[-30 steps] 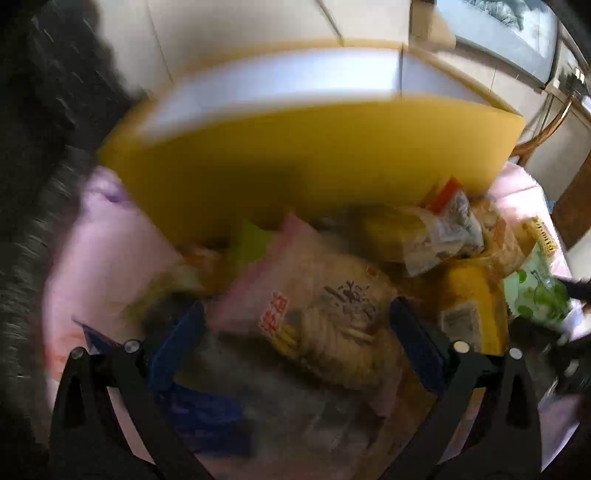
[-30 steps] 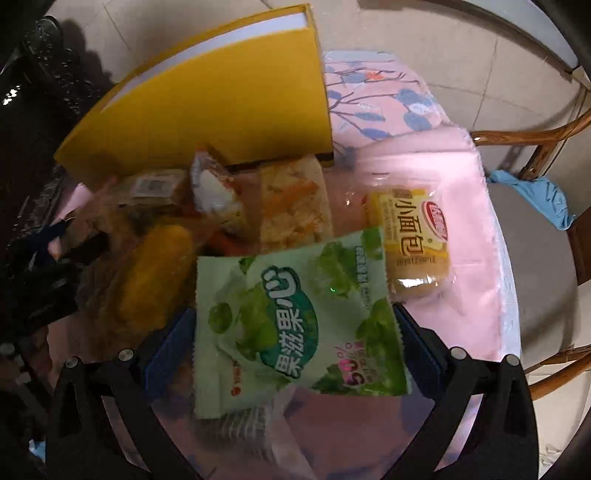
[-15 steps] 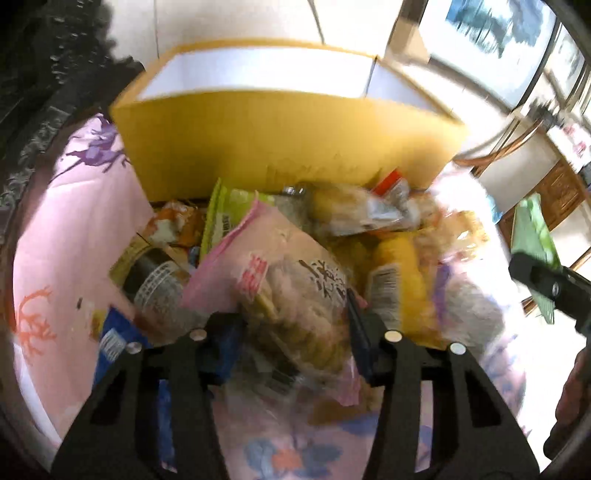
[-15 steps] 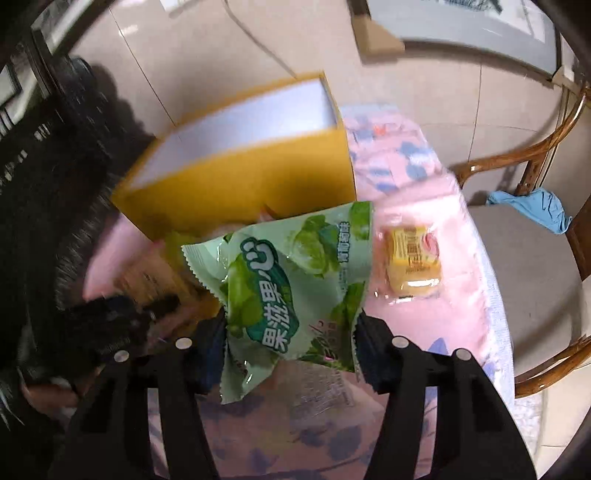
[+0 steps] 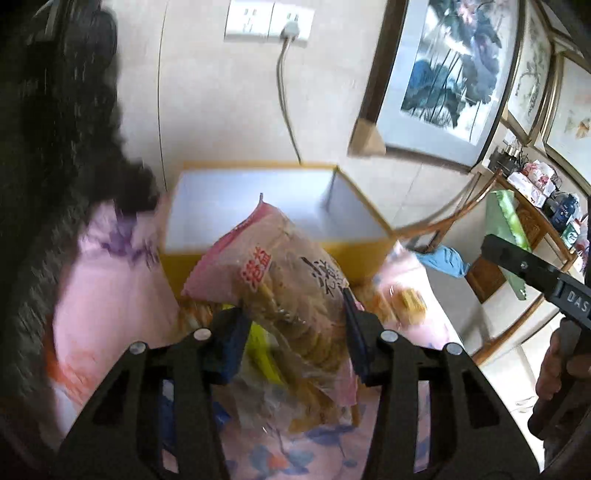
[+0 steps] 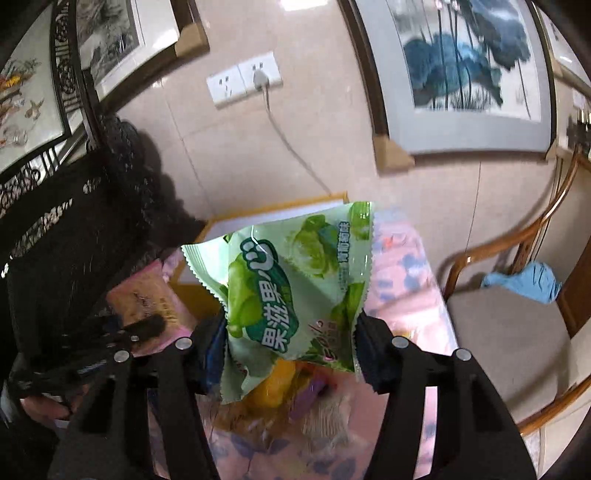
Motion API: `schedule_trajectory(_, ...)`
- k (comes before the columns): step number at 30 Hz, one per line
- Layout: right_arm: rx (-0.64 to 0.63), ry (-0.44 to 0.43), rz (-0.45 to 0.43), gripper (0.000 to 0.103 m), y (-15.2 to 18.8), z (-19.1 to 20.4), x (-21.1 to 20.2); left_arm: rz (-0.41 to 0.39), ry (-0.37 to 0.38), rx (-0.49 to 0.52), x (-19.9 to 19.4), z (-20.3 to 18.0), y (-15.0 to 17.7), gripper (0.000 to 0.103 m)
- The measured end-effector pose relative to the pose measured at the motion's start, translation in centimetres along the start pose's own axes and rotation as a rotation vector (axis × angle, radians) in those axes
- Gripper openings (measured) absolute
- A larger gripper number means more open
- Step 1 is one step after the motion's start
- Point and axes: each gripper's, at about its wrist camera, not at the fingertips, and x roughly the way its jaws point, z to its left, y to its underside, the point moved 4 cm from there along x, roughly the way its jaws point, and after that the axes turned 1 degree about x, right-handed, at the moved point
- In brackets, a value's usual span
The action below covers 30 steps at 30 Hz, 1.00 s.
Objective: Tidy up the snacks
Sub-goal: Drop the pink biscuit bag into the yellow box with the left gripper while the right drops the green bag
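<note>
Lifted clear of the pile since half a second before: pink biscuit bag [image 5: 280, 295], pinched across its lower half by the left tongs [image 5: 291, 328], jaws closed tight against its sides. Raised likewise: green jelly pouch [image 6: 295, 291], clamped at its bottom edge by the right tongs [image 6: 290, 343], upper part standing free above the jaws. Earlier seen low among the other snacks on the table [image 5: 110, 302]; now carried high, with wall socket [image 5: 269, 22] and framed paintings filling the background in both wrist views. Tilted upward too, both cameras, so less of the pink cloth visible than before.

Straight ahead of the biscuit bag: yellow box [image 5: 273, 206], white-lined, open-topped, nothing visible inside. Behind the green pouch in the right view, only its far rim showing. Left below on the cloth: a blurred heap of yellow and orange packets [image 6: 273, 384], and a small yellow bun pack [image 5: 406, 299] near the box's right corner.

Judged from this: grasp and lift done for two items at once, transfer toward the box underway, release over the opening probably next. Most of the sorting apparently not yet done.
</note>
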Motion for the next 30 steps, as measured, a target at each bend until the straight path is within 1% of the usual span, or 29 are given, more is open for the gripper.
schedule_trajectory(2,-0.013,-0.012,-0.021,0.059,-2.3,-0.1,1.9,-0.023,-0.038,0.002,0.3,0.7,-2.4,0.047)
schedule_trajectory(4,-0.038,-0.009,-0.035,0.059,-4.0,0.0,3.3,-0.05,-0.057,-0.015,0.9,1.7,-4.6,0.047)
schedule_trajectory(6,-0.061,-0.027,-0.042,0.059,-6.2,0.2,6.0,-0.07,-0.095,-0.015,2.0,2.9,-6.6,0.047)
schedule_trajectory(8,-0.065,-0.026,-0.026,0.059,-8.4,0.1,9.4,-0.058,-0.146,-0.005,3.9,4.0,-8.3,0.047)
schedule_trajectory(9,-0.071,-0.027,-0.018,0.059,-8.9,0.0,10.5,-0.042,-0.164,0.003,5.2,4.7,-8.9,0.047)
schedule_trajectory(11,-0.087,-0.017,0.0,0.059,-9.9,-0.1,13.6,-0.024,-0.174,0.0,7.1,5.7,-9.8,0.047)
schedule_trajectory(12,-0.097,-0.036,0.03,0.06,-10.2,-0.1,15.3,-0.016,-0.182,-0.004,8.3,6.4,-10.2,0.047)
schedule_trajectory(13,-0.108,-0.057,0.065,0.064,-10.3,0.0,16.8,-0.016,-0.192,-0.01,8.8,6.9,-10.2,0.047)
schedule_trajectory(14,-0.121,-0.037,0.085,0.075,-10.2,0.2,17.9,-0.023,-0.225,-0.025,9.4,7.4,-10.3,0.055)
schedule_trajectory(15,-0.138,-0.008,0.088,0.102,-10.0,0.4,18.4,-0.046,-0.297,-0.05,9.8,8.2,-10.4,0.07)
schedule_trajectory(16,-0.175,0.023,0.073,0.102,-9.6,0.8,18.8,-0.065,-0.385,-0.074,9.7,9.0,-10.1,0.101)
schedule_trajectory(17,-0.201,0.024,0.075,0.102,-9.2,1.1,18.7,-0.097,-0.442,-0.094,9.2,9.6,-9.9,0.101)
schedule_trajectory(18,-0.226,0.016,0.084,0.102,-8.6,1.4,18.3,-0.111,-0.459,-0.107,8.7,10.0,-9.5,0.101)
schedule_trajectory(19,-0.228,0.012,0.087,0.102,-7.7,1.5,17.5,-0.103,-0.456,-0.118,8.4,10.3,-9.0,0.101)
schedule_trajectory(21,-0.196,0.023,0.116,0.102,-5.9,1.2,16.1,-0.055,-0.448,-0.156,7.3,10.9,-7.3,0.101)
schedule_trajectory(22,-0.18,0.027,0.154,0.102,-4.5,1.1,15.6,-0.033,-0.454,-0.17,6.6,10.9,-6.1,0.101)
schedule_trajectory(23,-0.142,0.021,0.22,0.102,-1.9,0.9,14.9,-0.001,-0.477,-0.179,6.1,10.8,-4.7,0.101)
schedule_trajectory(24,-0.119,0.015,0.264,0.102,-0.1,0.9,14.5,0.058,-0.516,-0.192,5.6,10.8,-2.7,0.101)
schedule_trajectory(25,-0.105,0.02,0.301,0.102,1.5,0.9,14.4,0.104,-0.528,-0.203,5.3,10.5,-0.9,0.101)
schedule_trajectory(26,-0.098,0.05,0.357,0.102,4.3,1.0,14.3,0.143,-0.53,-0.223,5.1,10.3,0.7,0.101)
schedule_trajectory(27,-0.098,0.082,0.395,0.102,6.5,1.2,14.5,0.19,-0.507,-0.262,5.1,9.8,2.8,0.101)
schedule_trajectory(28,-0.095,0.096,0.417,0.102,8.0,1.3,14.6,0.22,-0.48,-0.292,5.2,9.3,4.2,0.101)
schedule_trajectory(29,-0.08,0.119,0.449,0.102,10.2,1.4,15.1,0.242,-0.451,-0.321,5.5,8.9,5.5,0.101)
schedule_trajectory(30,-0.062,0.14,0.456,0.102,11.3,1.2,15.5,0.274,-0.416,-0.354,6.5,8.4,7.4,0.101)
